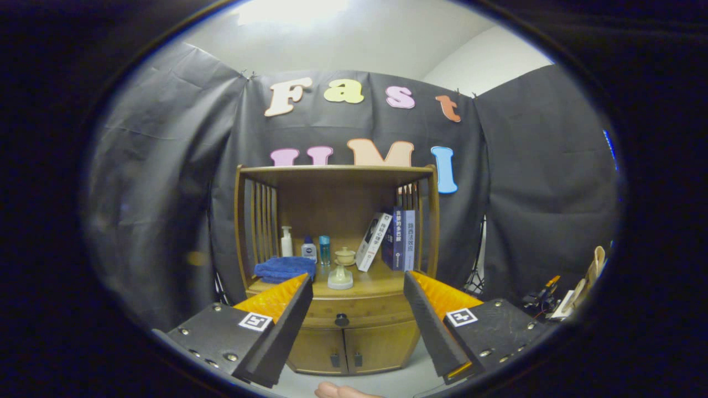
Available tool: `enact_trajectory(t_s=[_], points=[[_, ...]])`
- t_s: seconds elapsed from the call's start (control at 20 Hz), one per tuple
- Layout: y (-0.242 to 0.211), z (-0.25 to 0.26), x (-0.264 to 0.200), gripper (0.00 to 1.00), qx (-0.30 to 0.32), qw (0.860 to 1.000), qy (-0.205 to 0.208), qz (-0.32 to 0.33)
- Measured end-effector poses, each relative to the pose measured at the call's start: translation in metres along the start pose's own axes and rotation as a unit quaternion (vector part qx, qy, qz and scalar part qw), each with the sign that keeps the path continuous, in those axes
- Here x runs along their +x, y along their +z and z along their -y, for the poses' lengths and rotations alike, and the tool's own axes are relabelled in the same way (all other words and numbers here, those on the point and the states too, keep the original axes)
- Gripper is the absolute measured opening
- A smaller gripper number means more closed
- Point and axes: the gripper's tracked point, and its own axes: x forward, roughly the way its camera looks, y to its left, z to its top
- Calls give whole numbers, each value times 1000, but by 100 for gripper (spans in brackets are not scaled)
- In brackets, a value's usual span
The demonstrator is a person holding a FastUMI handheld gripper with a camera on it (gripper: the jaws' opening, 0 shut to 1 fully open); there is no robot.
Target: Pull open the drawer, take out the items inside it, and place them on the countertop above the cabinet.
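Drawer point(354, 315) is sitting shut under the countertop point(381, 284), knob point(342, 319) at twelve o'clock beyond the gripper point(357, 301), whose fingers are spreading wide, holding nothing. Towel point(285, 269) and cup point(344, 257) are resting on top. Any pull, I'd judge, wants the fingers centred on that knob, drawing straight back.

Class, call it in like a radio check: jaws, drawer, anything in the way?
Gripper open, empty, short of the cabinet. Drawer shut, knob between the jaws, beyond them. Countertop carries towel, cup, bottles. Path clear.
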Motion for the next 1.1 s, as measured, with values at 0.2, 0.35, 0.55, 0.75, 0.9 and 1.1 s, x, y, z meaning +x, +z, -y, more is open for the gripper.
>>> enact_trajectory(t_s=[0.2,0.35,0.55,0.75,0.9,1.1], points=[[5,-2,-1,98,8,1000,2,8],[4,-7,-2,98,24,1000,10,2],[2,-6,-3,99,38,999,12,-3],[2,-7,-2,99,48,999,14,-5],[0,-7,-1,99,55,998,17,-15],[1,-3,-8,99,67,997,10,-24]])
